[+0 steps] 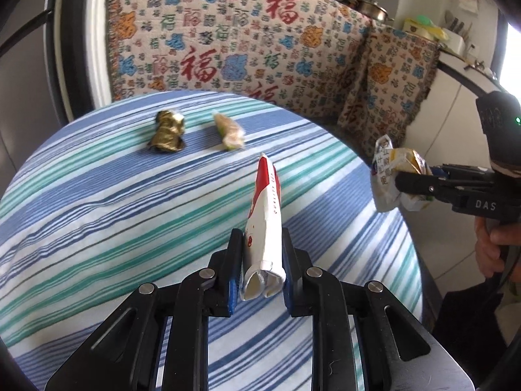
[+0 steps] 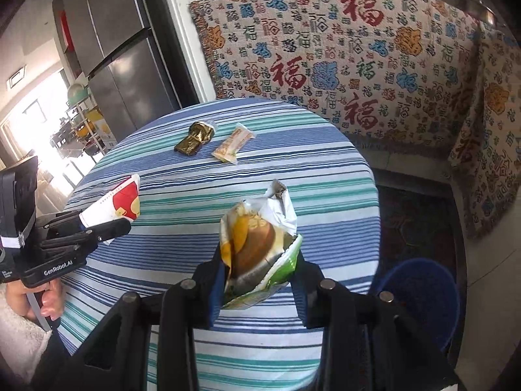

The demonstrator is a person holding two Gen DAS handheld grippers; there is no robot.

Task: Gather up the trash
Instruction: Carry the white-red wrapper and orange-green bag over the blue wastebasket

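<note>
My left gripper (image 1: 262, 244) is shut on a flattened red and white paper cup (image 1: 264, 215) and holds it above the round striped table (image 1: 97, 202). It also shows at the left of the right wrist view (image 2: 107, 224) with the cup (image 2: 114, 207). My right gripper (image 2: 257, 260) is shut on a crumpled yellow and green snack bag (image 2: 257, 244), above the table's right part; it shows in the left wrist view (image 1: 410, 182) with the bag (image 1: 387, 176). A gold wrapper (image 1: 166, 132) (image 2: 194, 138) and a pale orange wrapper (image 1: 228, 130) (image 2: 232, 145) lie at the table's far side.
A blue bin (image 2: 420, 296) stands on the floor right of the table (image 2: 293, 169). A patterned blanket (image 1: 244, 39) covers furniture behind. A grey fridge (image 2: 123, 49) stands at the back left. Pans and kitchen items (image 1: 371, 8) sit on the counter.
</note>
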